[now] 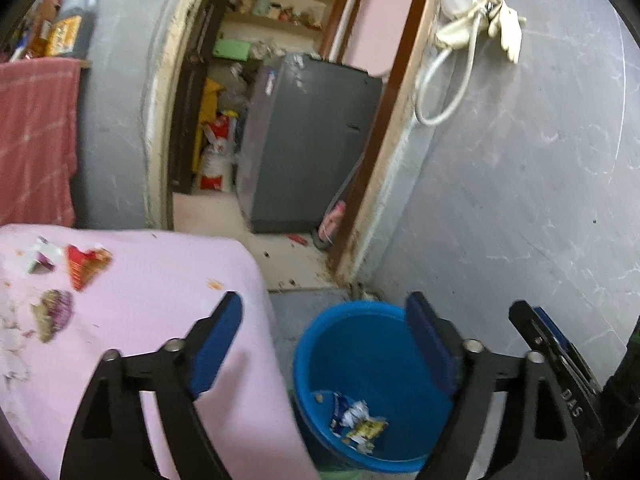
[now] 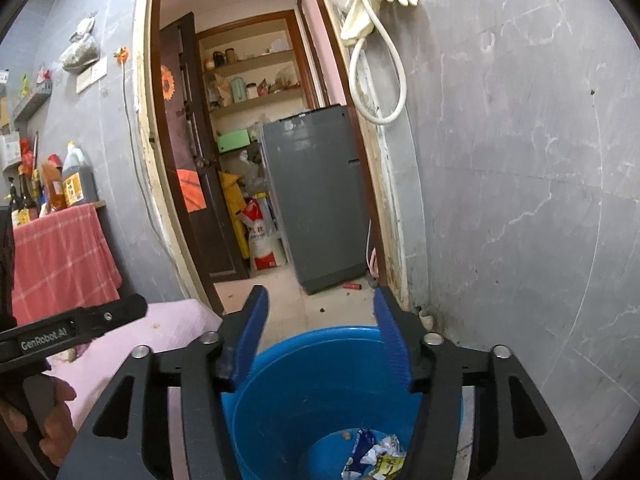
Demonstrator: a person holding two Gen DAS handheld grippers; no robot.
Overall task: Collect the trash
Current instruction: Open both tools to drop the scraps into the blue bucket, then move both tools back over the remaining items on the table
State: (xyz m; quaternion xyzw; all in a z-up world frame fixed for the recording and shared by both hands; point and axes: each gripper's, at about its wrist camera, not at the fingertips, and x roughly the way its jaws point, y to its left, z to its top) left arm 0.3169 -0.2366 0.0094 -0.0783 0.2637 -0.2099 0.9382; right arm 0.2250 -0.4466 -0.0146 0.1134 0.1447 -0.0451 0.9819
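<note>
Now both the left gripper [image 1: 324, 332] and the right gripper [image 2: 318, 330] stand wide and empty above the bucket [image 1: 320, 328]; left of them, light crumpled wrappers [image 1: 86, 264] on the pink cloth [image 1: 168, 280] want a pinch at the folds

We hold our left hand-held gripper [image 1: 326, 334] tilted downward, its two black arms spread into a wide V, and its blue pads [image 1: 218, 348] stand well apart with nothing caught between them. Our right hand-held gripper [image 2: 320, 334] points more nearly level; its blue pads [image 2: 250, 336] also stand apart, a little narrower than the left pair, and they grip nothing. In the left wrist view the right tool shows as a black finger at the right edge. In the right wrist view the left tool's black body crosses the left edge, and our left hand [image 2: 48, 420] wraps its fingers round the handle below it.
</note>
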